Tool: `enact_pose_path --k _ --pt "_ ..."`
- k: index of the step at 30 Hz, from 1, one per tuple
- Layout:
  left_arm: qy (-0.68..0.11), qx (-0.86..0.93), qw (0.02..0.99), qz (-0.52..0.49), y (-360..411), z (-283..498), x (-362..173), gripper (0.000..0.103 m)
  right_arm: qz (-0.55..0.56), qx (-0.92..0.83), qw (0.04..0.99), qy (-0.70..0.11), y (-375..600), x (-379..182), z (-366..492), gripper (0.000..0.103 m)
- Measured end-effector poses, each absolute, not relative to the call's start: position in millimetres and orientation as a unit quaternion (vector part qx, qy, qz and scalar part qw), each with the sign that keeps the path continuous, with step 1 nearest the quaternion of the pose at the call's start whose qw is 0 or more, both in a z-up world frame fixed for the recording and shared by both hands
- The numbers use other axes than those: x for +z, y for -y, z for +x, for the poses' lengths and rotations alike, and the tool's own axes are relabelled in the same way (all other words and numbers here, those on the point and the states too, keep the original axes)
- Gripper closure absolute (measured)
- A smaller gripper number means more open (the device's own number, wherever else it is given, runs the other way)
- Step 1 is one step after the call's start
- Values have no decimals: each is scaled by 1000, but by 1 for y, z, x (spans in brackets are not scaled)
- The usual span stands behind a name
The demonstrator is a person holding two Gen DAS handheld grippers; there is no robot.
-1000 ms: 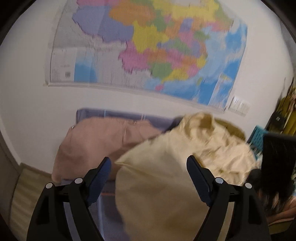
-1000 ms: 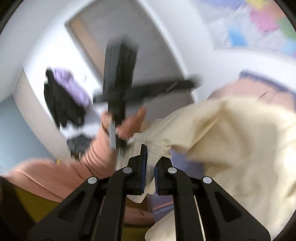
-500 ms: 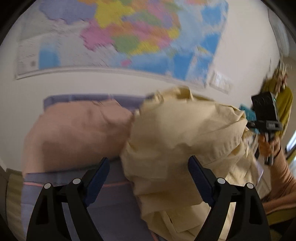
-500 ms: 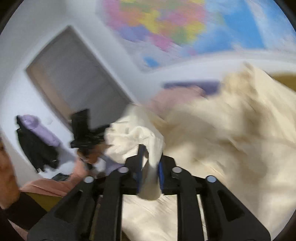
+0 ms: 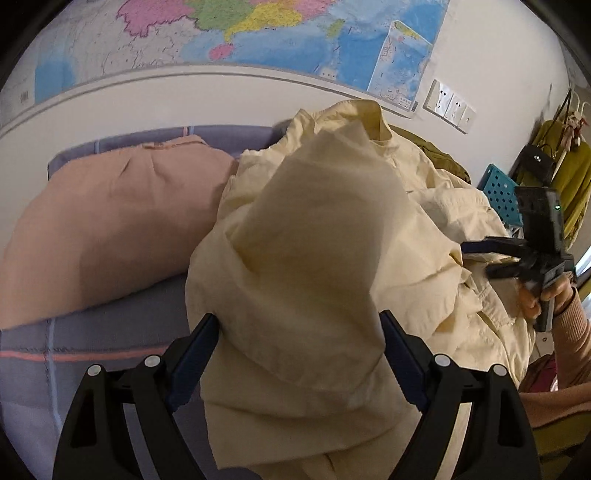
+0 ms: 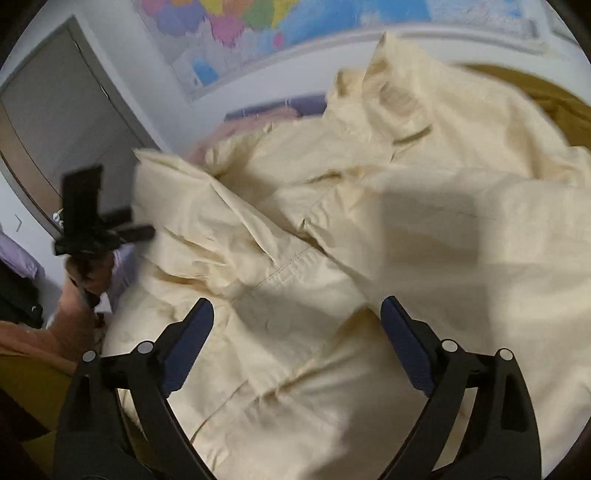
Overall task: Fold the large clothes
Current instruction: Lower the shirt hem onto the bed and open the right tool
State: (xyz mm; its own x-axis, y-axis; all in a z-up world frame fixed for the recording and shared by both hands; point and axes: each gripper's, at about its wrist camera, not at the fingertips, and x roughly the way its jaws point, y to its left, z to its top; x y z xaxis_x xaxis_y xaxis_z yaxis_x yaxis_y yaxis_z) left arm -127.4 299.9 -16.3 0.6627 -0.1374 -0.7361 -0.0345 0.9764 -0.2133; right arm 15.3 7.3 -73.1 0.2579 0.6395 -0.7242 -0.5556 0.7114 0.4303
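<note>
Centre frame, both views: cream shirt (image 5: 317, 258) bunched between the spread left gripper (image 5: 299, 347) fingers, seemingly ungripped; right gripper (image 6: 297, 332) likewise spread over it.

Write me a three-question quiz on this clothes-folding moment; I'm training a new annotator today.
1. True or false: the right claw is clamped shut on the cream garment.
2. Which lies left of the cream garment in the left wrist view? A) green towel B) pink garment C) black jacket
3. Fill in: the wall behind carries a colourful ____.

Key: 1 false, its jaws stand wide open. 2 B. 3 map.
</note>
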Motion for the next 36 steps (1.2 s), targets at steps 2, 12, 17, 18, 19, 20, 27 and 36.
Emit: enact_pose_path --k 2,12,17,18,19,20,27,36 --pt "-404 -27 910 -92 -298 -124 -9 19 34 391 777 -492 -23 -83 21 47" --pt "-382 -58 921 -55 -283 -124 10 16 3 356 842 -406 51 1 1 100" --pt "-411 -65 908 -43 -273 -103 -9 16 -25 257 830 -494 91 -24 18 80" --pt "-417 -66 905 -44 -272 -101 -15 16 -42 236 832 -501 91 -30 20 53" --pt "-424 -66 902 -45 -272 -100 -21 16 -48 227 835 -498 90 -30 21 46" --pt "-427 -69 900 -48 -272 -100 -25 16 -42 238 837 -491 88 -26 22 44" --pt "-440 -84 892 -59 -269 -115 -41 16 11 401 820 -408 -5 20 60 33" --pt "-443 -90 888 -83 -274 -122 -51 16 -21 463 709 -532 -170 -49 150 34"
